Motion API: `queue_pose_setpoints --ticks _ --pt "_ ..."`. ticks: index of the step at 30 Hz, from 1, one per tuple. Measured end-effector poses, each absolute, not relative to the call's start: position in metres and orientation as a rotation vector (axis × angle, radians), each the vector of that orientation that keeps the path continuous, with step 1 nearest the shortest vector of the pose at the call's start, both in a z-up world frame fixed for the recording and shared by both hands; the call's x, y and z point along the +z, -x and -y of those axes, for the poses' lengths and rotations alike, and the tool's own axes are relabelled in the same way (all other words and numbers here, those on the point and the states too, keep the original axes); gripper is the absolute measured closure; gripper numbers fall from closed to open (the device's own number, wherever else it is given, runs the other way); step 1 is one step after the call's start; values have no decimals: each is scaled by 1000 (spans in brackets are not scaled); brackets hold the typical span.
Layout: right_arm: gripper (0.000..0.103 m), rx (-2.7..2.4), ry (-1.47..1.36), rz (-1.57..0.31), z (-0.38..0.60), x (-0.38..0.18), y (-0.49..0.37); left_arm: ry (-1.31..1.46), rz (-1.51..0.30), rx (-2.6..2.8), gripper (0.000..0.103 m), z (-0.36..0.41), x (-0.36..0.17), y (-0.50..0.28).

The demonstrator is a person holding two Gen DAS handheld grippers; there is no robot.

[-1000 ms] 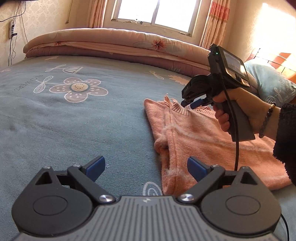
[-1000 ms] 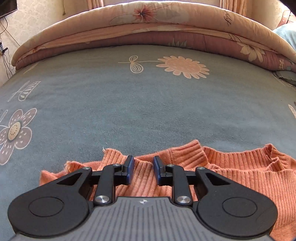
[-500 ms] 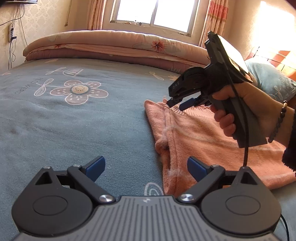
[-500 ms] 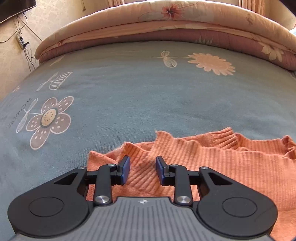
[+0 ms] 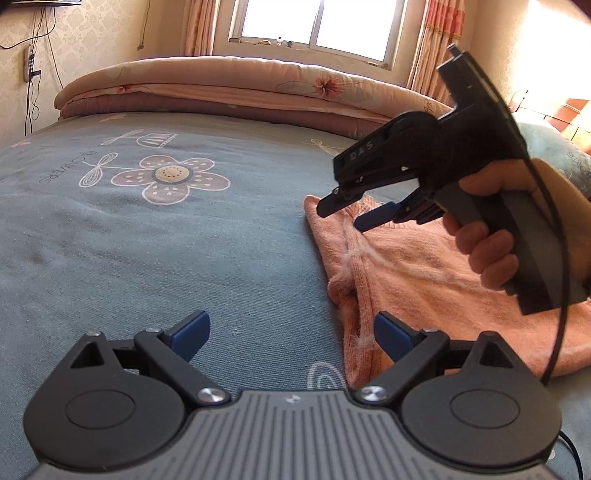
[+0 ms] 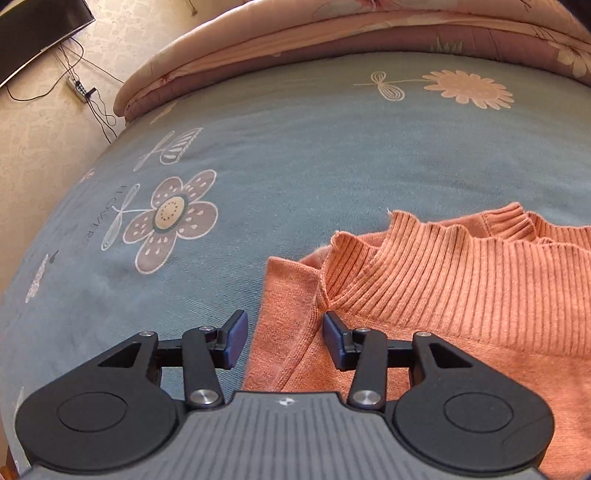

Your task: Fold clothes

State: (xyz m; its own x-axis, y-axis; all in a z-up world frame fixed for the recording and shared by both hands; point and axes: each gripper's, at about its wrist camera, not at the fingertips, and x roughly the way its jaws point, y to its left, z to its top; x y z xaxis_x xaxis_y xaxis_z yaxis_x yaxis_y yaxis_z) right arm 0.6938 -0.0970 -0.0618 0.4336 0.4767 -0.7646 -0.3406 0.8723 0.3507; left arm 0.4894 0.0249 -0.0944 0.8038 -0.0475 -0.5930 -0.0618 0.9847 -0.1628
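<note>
Two grippers over a grey-blue bed (image 5: 184,258). Left gripper (image 5: 291,330): fingers wide apart, nothing btwn them, hovering just left of the orange sweater (image 5: 424,273). Sweater lies on the bed's right side, its right part cut off by the frame edge and partly hidden by the right hand (image 5: 517,221). Right gripper (image 6: 282,330): fingers have just been opening, now apart w/ the sweater's left edge below the gap; contact w/ cloth hard to tell.

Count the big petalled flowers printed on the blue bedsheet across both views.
2: a mauve flower left of the orange sweater, and a peach daisy near the folded quilt. Others may be hidden.
</note>
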Motion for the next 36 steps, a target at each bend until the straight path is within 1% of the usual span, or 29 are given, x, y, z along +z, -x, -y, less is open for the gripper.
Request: queue_pose_setpoints --ticks 2,3,7,11,15,19,21,23,29,32,36 --pt "42 512 -160 -971 92 -64 -695 181 -641 7 8 -25 -95 -490" --pt "41 513 -166 -964 89 -63 -696 182 -644 8 8 -26 -96 -491" --pt "42 597 -245 -952 91 -48 -691 183 -655 4 8 -26 -97 -492" --pt "42 586 -194 -957 99 -33 -669 208 -672 -34 8 -31 -97 -492" --pt "41 605 -209 -1026 113 -33 -645 274 -715 -88 8 -44 -101 -495" --pt "40 653 -248 -1088 113 -45 -631 293 -722 -82 8 -46 -102 -496" --pt "32 654 -244 -1095 107 -52 -630 279 -725 -84 8 -43 -103 -496" --pt "25 656 -242 -1093 101 -56 -630 264 -730 -82 8 -41 -103 -496" --pt "25 713 -333 -1086 113 -37 -620 277 -729 -88 8 -42 -102 -495" --pt "25 706 -321 -1079 120 -28 -607 285 -728 -90 8 -43 -101 -493" --pt "25 692 -354 -1109 126 -32 -594 293 -729 -95 8 -44 -100 -493"
